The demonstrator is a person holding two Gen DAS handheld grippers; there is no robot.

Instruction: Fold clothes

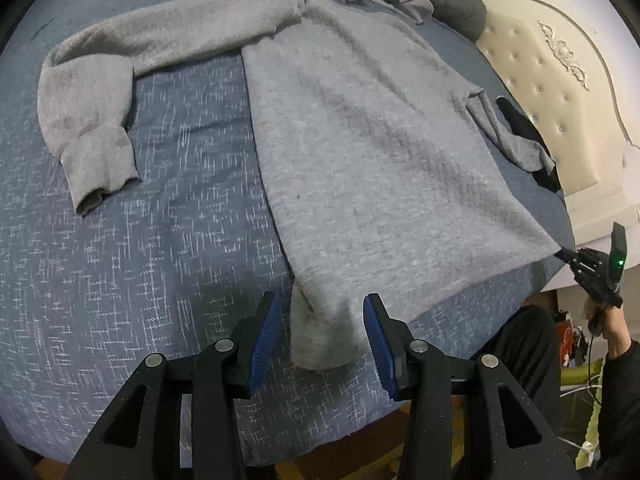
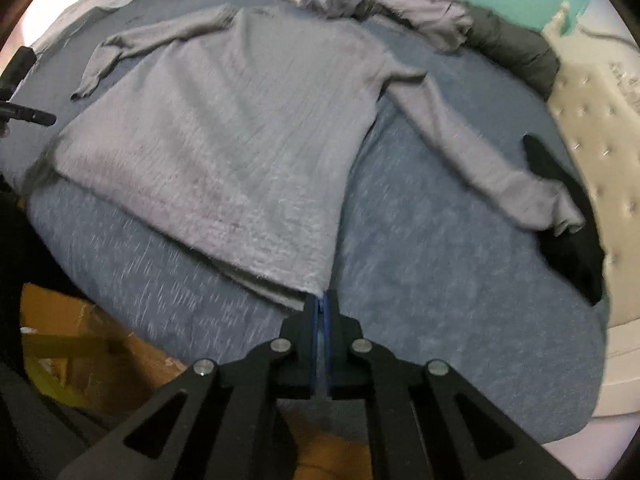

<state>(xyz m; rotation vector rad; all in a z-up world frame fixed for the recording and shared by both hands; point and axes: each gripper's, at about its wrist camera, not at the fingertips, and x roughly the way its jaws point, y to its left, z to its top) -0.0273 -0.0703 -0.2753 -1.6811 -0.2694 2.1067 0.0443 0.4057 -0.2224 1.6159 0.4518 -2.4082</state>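
A grey knit sweater [image 1: 360, 140] lies spread flat on the blue bedspread [image 1: 160, 240], with its sleeves out to both sides. My left gripper [image 1: 322, 330] is open at the bed's near edge. The sweater's bunched lower-left hem corner [image 1: 320, 340] lies between its blue pads [image 1: 264, 340], which are not closed on it. In the right wrist view my right gripper [image 2: 323, 308] is shut on the other hem corner of the sweater [image 2: 224, 140]. That gripper also shows at the right of the left wrist view, as the right gripper [image 1: 568, 258] pinching the hem. The left gripper [image 2: 36, 116] shows at the left edge.
A pile of grey clothes [image 2: 384, 4] and a dark jacket [image 2: 508, 52] lie at the far side. A black garment [image 2: 568, 216] sits under the right sleeve cuff, near the cream tufted headboard [image 1: 560, 80]. Below the bed edge is a brown floor [image 2: 100, 344]. A person's sleeve [image 1: 616, 400] is at the right.
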